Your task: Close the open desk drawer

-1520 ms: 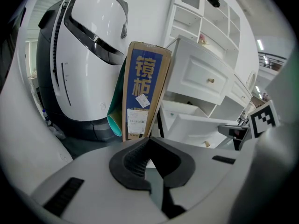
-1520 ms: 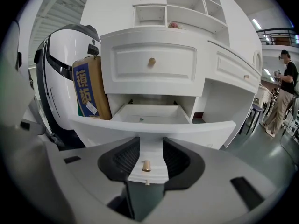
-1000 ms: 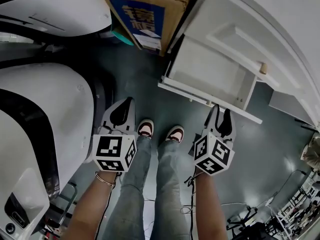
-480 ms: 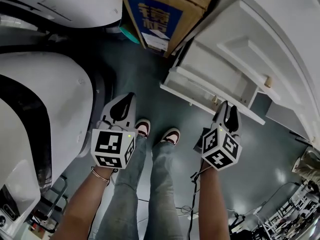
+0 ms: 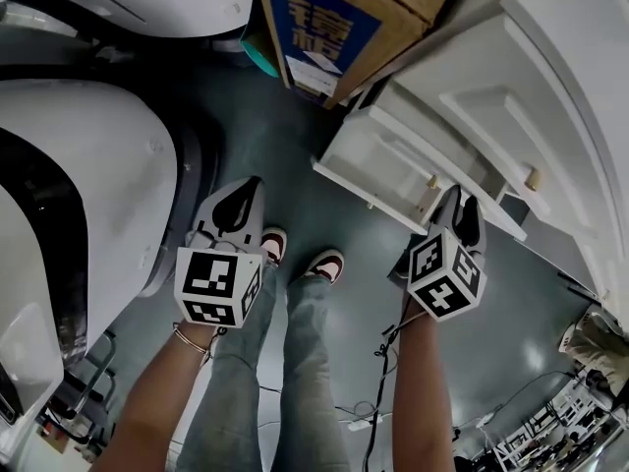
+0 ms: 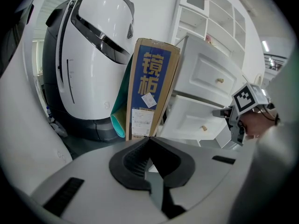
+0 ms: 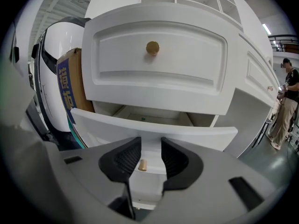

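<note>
Right claw [image 7: 151, 148] is partly open, holding nothing; the knob [image 7: 142, 165] of the open drawer [image 7: 154, 127], just under the shut upper drawer [image 7: 187, 73], shows untouched between its jaws. Pushing off-centre could, I think, skew it and jam it in the desk [image 7: 254, 101].

You've got a tall cardboard box [image 5: 344, 28] standing on end, its blue label covered in big pale characters. A teal thing [image 6: 119, 120] is tucked in low between it and the huge rounded white machine [image 5: 88, 195] with the black trim, which sits just beside it. Straight down it's your jeans [image 5: 295, 382] and your white-toed sneakers [image 5: 324, 264] on a shiny dark grey floor [image 5: 295, 136], with a few cables [image 5: 378, 401] trailing near your legs. Off at the far right edge of the right gripper view there's a person [image 7: 285, 106] in a dark top and light trousers standing well apart from everything else.
</note>
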The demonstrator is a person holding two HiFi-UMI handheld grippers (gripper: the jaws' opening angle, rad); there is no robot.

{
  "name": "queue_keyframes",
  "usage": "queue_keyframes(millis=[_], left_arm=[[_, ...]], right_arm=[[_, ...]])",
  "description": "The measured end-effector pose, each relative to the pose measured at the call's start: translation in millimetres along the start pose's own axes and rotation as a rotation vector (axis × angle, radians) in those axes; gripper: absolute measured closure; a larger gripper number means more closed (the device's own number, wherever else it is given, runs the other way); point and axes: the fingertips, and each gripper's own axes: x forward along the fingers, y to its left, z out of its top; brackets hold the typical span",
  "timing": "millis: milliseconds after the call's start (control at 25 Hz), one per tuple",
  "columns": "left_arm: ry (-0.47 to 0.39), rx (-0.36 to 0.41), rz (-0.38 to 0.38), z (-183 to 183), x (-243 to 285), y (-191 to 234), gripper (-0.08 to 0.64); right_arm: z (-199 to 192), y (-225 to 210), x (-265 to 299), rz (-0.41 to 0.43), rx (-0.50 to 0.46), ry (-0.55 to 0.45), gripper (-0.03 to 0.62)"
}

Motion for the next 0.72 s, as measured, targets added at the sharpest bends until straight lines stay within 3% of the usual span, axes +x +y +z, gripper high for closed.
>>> queue_keyframes(millis=[720], left_arm=[[-0.001, -0.006, 0.023, 3.8, 6.2, 8.3, 0.548]], right_arm=[[26.4, -4.4, 35.5, -0.047, -0.005, -0.006, 0.445]])
